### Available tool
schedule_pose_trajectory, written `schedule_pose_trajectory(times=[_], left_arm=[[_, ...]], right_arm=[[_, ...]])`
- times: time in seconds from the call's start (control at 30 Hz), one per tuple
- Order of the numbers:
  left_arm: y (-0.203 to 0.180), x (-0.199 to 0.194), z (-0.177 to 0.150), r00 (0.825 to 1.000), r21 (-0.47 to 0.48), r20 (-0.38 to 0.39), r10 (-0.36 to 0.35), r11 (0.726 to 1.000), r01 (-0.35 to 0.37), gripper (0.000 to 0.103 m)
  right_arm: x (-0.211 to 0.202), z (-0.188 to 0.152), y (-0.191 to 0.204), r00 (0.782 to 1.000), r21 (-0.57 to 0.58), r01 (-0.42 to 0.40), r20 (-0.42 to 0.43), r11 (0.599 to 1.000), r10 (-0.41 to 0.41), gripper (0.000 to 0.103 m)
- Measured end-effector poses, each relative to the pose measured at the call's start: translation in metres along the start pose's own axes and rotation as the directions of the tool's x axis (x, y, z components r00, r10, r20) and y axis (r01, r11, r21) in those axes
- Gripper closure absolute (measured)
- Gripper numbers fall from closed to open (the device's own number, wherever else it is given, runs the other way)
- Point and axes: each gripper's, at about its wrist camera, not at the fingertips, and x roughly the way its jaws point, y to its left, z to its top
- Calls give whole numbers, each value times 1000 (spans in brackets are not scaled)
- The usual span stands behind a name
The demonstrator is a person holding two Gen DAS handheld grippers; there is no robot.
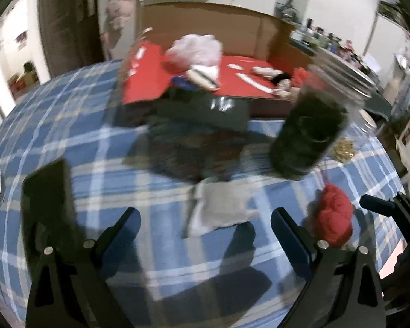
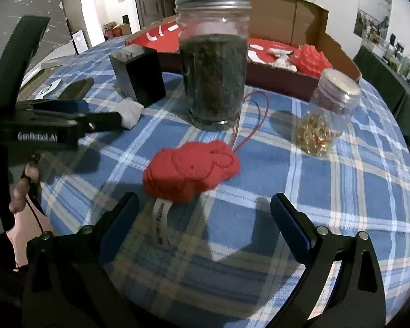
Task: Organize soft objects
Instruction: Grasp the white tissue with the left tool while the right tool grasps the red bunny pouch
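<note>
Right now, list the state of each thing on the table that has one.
left tongs: open, empty
right tongs: open, empty
large jar: upright, lid on, mostly full of dark stuff
small jar: lid on, some gold bits inside
red yarn: loose on the cloth, a strand trailing
cardboard box: open

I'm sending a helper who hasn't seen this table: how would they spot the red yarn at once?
On the blue plaid tablecloth, find the tall glass jar of dark material standing before the cardboard box. Just in front of it lies the red yarn, a soft bundle with a paper label, trailing a thin strand. It is the only red thing outside the box.
</note>
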Motion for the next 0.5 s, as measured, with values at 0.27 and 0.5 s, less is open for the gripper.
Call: schedule_pose_trajectory(times=[0.27, 0.5], left_arm=[[-5, 18, 7, 1000, 0, -26, -9, 1000, 9, 24], [0, 14, 6, 1000, -5, -14, -14, 1000, 14, 30]], right_arm=[[-3, 3, -9, 1000, 36, -13, 10, 999, 13, 5], [2, 10, -5, 999, 11, -26, 19, 1000, 26, 5]])
